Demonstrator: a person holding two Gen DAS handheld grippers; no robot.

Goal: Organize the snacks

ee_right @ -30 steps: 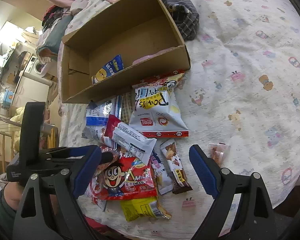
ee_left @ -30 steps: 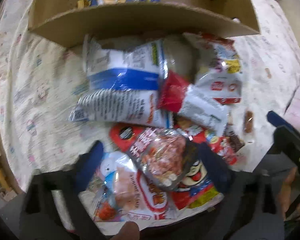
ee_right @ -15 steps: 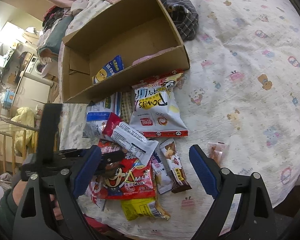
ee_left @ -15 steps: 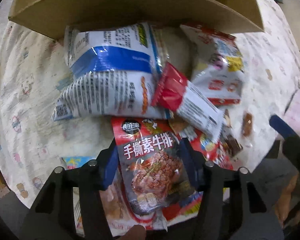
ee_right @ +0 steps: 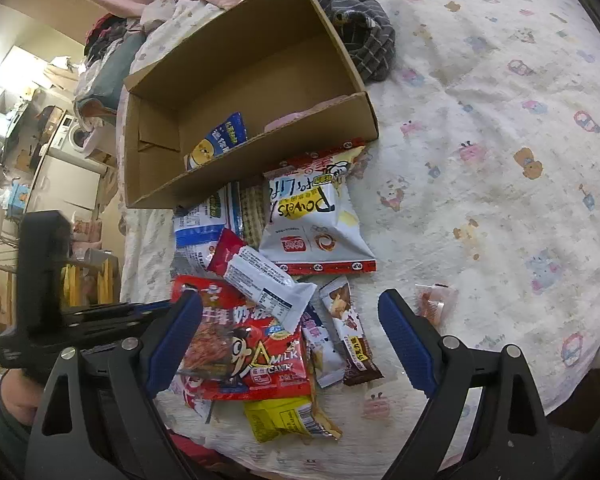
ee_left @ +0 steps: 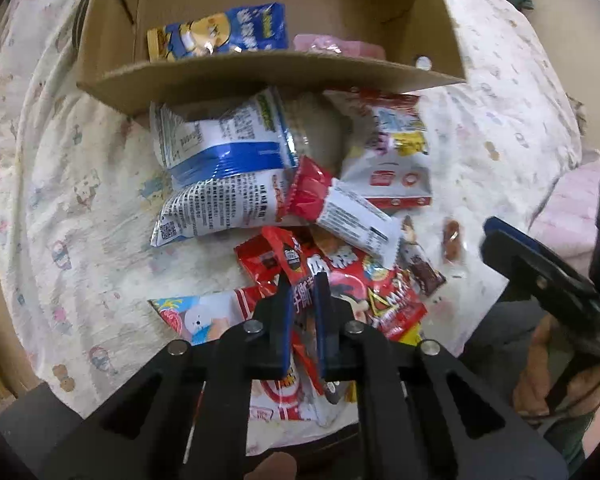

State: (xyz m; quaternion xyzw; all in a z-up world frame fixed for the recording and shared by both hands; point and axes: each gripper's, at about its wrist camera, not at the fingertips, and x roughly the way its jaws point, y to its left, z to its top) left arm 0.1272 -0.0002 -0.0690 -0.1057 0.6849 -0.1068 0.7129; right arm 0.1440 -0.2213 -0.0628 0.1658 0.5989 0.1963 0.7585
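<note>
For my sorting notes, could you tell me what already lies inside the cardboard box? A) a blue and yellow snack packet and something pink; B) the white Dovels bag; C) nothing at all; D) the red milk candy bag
A: the cardboard box holds a blue and yellow packet and a pink item behind its front wall.

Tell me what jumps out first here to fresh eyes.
The heap of snack packets on the patterned cloth, spilling from the front wall of the open cardboard box. Inside the box lies a blue packet. The left gripper is pinched shut on a red jerky packet; the right gripper hangs open.
</note>
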